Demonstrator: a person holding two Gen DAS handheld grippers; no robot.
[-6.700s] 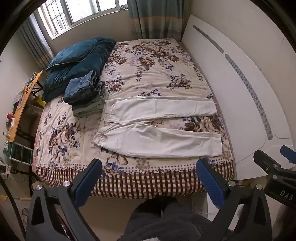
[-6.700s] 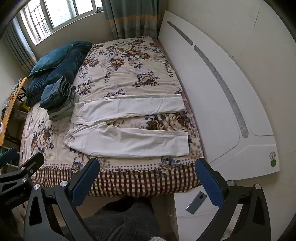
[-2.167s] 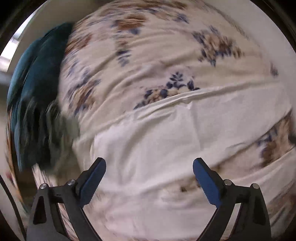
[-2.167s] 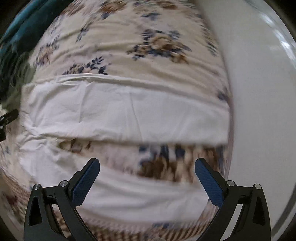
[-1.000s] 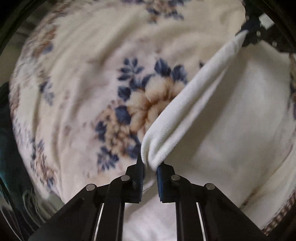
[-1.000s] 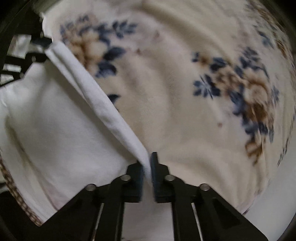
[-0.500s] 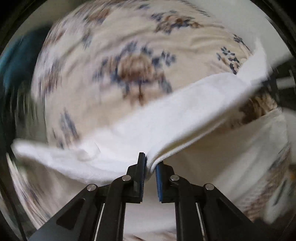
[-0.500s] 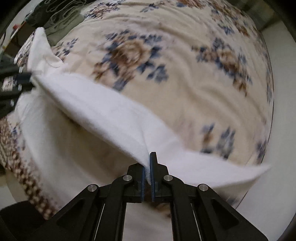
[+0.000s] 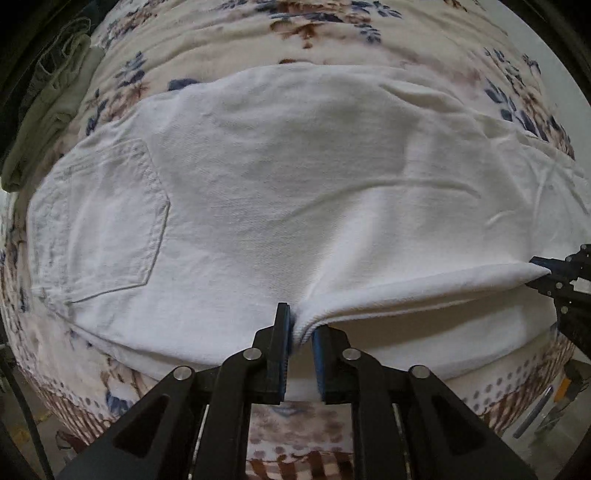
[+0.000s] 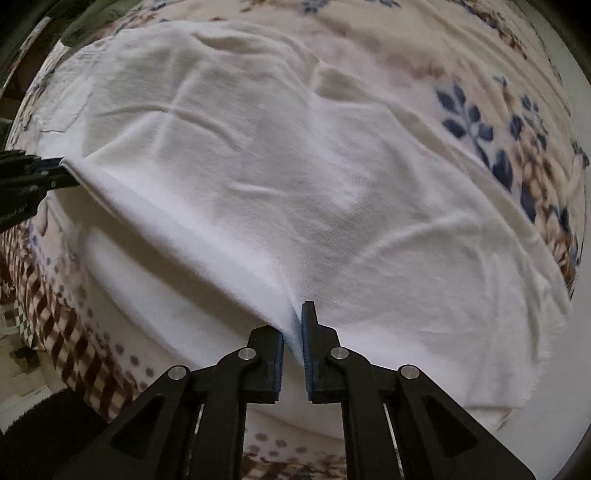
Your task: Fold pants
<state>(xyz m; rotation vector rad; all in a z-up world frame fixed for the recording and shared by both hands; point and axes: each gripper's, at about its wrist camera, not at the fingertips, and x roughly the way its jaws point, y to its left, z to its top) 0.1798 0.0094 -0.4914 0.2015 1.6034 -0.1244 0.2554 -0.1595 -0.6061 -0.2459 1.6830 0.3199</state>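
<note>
Left wrist view: the white pants (image 9: 280, 192) fill most of the frame, lying on the bed's floral cover (image 9: 332, 33). The fabric is a fine twill weave, soft, with shallow creases. A stitched patch pocket (image 9: 107, 218) with a pointed lower edge sits at centre left. One leg is doubled over the other, and the rolled fold edge runs from bottom centre to the right edge of the frame. The left gripper (image 9: 300, 334) at bottom centre has its fingers nearly together, blue ribbed pads pinching that fold edge. The right gripper (image 9: 554, 271) shows at the right edge, its black tips on the far end of the same fold. Olive-green folded clothes (image 9: 51, 110) lie at upper left. A brown check and dotted border (image 9: 517, 398) of the cover runs along the bottom.

Right wrist view: the pants (image 10: 295, 177) are again spread over the floral cover (image 10: 517, 140), with long soft wrinkles and a raw-looking hem at lower right. The fold edge runs diagonally from the left edge to bottom centre. The right gripper (image 10: 293, 332) has its fingers slightly apart, having just been opening, with the fold edge between the pads. The left gripper (image 10: 55, 171) at the left edge holds the other end of the fold. The check border (image 10: 66, 325) is at lower left.
</note>
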